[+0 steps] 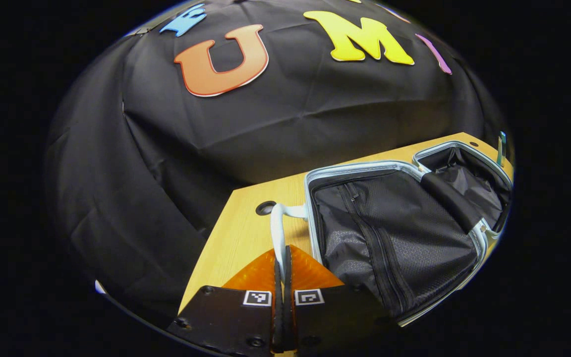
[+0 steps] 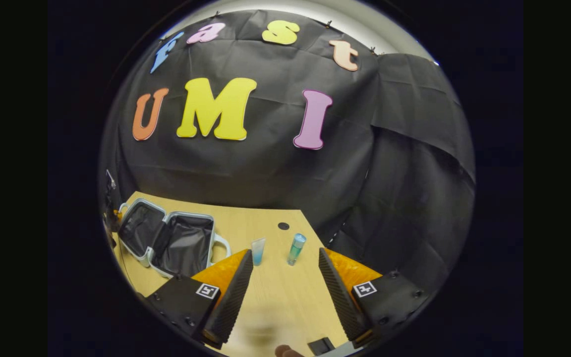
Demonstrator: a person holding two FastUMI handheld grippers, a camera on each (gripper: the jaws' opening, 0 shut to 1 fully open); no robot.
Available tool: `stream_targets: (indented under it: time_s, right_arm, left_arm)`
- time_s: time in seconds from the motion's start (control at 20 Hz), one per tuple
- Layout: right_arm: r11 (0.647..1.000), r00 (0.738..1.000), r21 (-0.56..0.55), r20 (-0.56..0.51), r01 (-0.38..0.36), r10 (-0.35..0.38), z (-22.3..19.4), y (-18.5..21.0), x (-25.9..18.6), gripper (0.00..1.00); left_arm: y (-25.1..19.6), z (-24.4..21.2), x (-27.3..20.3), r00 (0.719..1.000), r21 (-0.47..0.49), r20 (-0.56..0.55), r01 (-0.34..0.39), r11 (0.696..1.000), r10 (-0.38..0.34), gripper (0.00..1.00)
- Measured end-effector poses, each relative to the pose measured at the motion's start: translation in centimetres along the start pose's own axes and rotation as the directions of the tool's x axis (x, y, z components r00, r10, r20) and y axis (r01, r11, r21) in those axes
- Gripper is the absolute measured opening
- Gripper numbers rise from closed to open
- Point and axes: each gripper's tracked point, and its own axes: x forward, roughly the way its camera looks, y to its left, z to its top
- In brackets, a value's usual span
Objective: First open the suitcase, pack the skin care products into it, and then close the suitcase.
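Jaws: left gripper [image 1: 283,277] pinches the open suitcase's [image 1: 394,238] handle [image 1: 279,233]; right gripper [image 2: 281,277] hangs spread above the table [image 2: 265,220]. Packing likely begins; next, grasp the tube [image 2: 257,251] or bottle [image 2: 296,249] mid-table.

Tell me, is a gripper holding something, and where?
Left gripper pinches the open suitcase by its handle. Right gripper is open, holding nothing.

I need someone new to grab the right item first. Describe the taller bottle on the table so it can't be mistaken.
On the wooden table, right of the open suitcase, two small items stand upright side by side. The bottle is the right-hand one, nearer the table's round hole. It is a rounded blue-green cylinder, unlike the flat tube beside it.
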Motion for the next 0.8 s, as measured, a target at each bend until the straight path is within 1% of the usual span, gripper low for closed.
stream_targets:
  time_s: [0.15,0.2,0.25,0.3,0.35,0.4,0.45,0.5,0.55,0.7,0.8]
  right_arm:
    - [1.000,1.000,-0.023,-0.004,-0.021,0.021,0.0,1.2,0.2,0.79]
    - [0.999,1.000,-0.033,0.001,-0.028,0.029,0.3,1.5,0.3,0.80]
    - [0.998,0.999,-0.043,0.008,-0.037,0.037,0.6,1.9,0.3,0.79]
    - [0.998,0.999,-0.052,0.015,-0.046,0.047,0.7,2.3,0.3,0.79]
    - [0.997,0.998,-0.059,0.020,-0.057,0.058,0.7,2.6,0.4,0.80]
    - [0.996,0.998,-0.065,0.022,-0.065,0.067,0.9,2.8,0.4,0.79]
    - [0.995,0.997,-0.066,0.022,-0.072,0.074,1.0,3.0,0.7,0.79]
    - [0.995,0.997,-0.069,0.024,-0.078,0.080,0.8,3.1,0.9,0.79]
    - [0.993,0.996,-0.080,0.031,-0.081,0.083,0.9,3.0,0.9,0.79]
    - [0.989,0.992,-0.103,0.049,-0.107,0.113,1.1,3.3,1.3,0.79]
    - [0.987,0.989,-0.101,0.060,-0.126,0.133,1.3,3.2,1.8,0.79]
  left_arm:
    - [-0.6,-2.4,0.6,0.998,-0.057,-0.054,0.019,0.998,-0.022,0.05]
    - [-0.7,-2.6,0.4,0.998,-0.083,-0.049,0.023,0.996,-0.028,0.05]
    - [-0.3,-2.4,0.4,0.999,-0.097,-0.031,0.013,0.995,-0.016,0.06]
    - [-0.3,-2.7,0.6,0.999,-0.100,-0.042,0.006,0.995,-0.011,0.02]
    - [-0.3,-2.4,0.5,0.999,-0.101,-0.033,0.004,0.995,-0.008,0.17]
    - [0.2,-2.4,0.7,0.999,-0.088,-0.037,-0.028,0.996,0.025,0.18]
    - [1.0,-2.3,0.4,0.997,-0.065,-0.036,-0.067,0.996,0.065,0.22]
    - [0.8,-1.8,0.2,0.998,-0.066,-0.027,-0.055,0.996,0.053,0.22]
    - [0.4,-0.9,-0.4,0.999,-0.071,-0.008,-0.043,0.997,0.043,0.55]
    - [-0.6,1.6,-2.1,0.999,-0.075,0.027,-0.043,0.996,0.045,0.88]
    - [-2.4,3.5,-3.3,0.998,-0.070,0.045,-0.032,0.997,0.035,0.95]
